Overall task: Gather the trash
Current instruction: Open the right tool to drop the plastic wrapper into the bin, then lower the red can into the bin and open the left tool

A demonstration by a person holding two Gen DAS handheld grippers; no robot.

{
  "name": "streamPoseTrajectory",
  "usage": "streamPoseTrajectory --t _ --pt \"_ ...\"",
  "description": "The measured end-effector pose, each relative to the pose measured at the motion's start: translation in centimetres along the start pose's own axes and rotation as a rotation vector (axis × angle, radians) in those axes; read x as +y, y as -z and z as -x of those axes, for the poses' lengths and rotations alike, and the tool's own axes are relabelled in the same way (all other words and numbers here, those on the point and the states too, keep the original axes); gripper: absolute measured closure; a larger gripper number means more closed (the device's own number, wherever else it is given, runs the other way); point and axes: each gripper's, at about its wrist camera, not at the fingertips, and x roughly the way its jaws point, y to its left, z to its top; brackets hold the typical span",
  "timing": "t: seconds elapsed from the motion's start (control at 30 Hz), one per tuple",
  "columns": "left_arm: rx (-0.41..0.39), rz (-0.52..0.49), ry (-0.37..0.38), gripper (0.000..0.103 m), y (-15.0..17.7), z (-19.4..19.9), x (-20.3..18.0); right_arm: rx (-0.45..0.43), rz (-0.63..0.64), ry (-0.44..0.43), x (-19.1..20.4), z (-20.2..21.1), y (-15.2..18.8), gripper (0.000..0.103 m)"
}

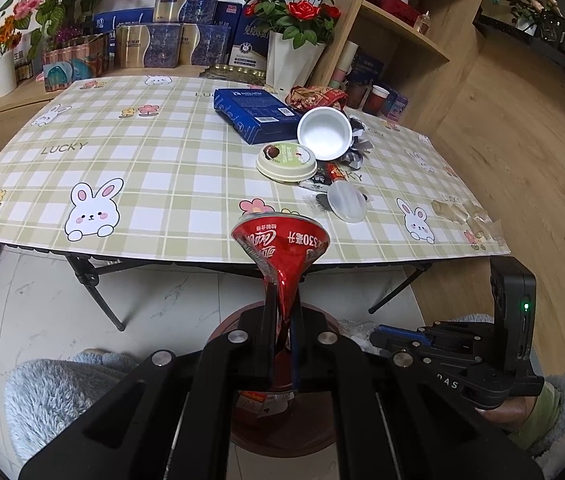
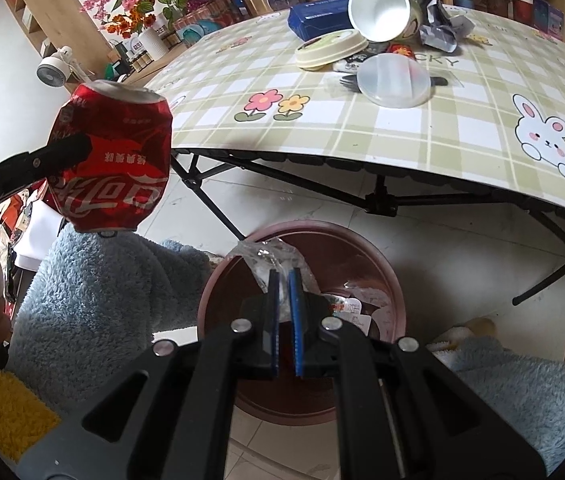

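My left gripper is shut on a crushed red Coca-Cola can, held in the air in front of the table edge; the can also shows at the left of the right wrist view. My right gripper is shut on a piece of clear plastic wrap above the dark red bin on the floor. The bin lies below the left gripper too, with some wrappers inside. On the table lie a white cup, a cream lid, a clear lid and a blue box.
The folding table has a green checked cloth. Crumpled foil, a red wrapper and clear wrap lie on its right side. Flower pots, boxes and a wooden shelf stand behind. My fleece-clad legs flank the bin.
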Motion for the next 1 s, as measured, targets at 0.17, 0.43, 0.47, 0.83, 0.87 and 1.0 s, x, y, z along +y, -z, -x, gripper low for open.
streamPoseTrajectory --t 0.17,0.43,0.47,0.83,0.87,1.0 --pt "0.005 0.005 0.009 0.097 0.1 -0.1 0.2 -0.091 0.029 0.042 0.5 2.0 -0.5 0.043" --pt "0.025 -0.048 0.030 0.097 0.1 -0.4 -0.2 -0.310 0.141 0.194 2.1 6.0 -1.2 0.006" --pt "0.022 -0.070 0.024 0.097 0.0 -0.4 -0.3 -0.326 0.152 0.211 2.2 6.3 -1.3 0.006" --pt "0.070 -0.113 0.089 0.097 2.7 -3.0 0.0 -0.376 0.020 0.336 -0.5 5.9 -1.2 0.006" --pt "0.080 -0.114 0.094 0.097 3.1 -3.3 -0.1 -0.354 -0.001 0.342 -0.9 5.4 -1.1 0.006" --pt "0.147 -0.145 0.107 0.097 4.8 -5.0 -0.7 -0.341 -0.026 0.339 -1.3 5.1 -0.9 0.006"
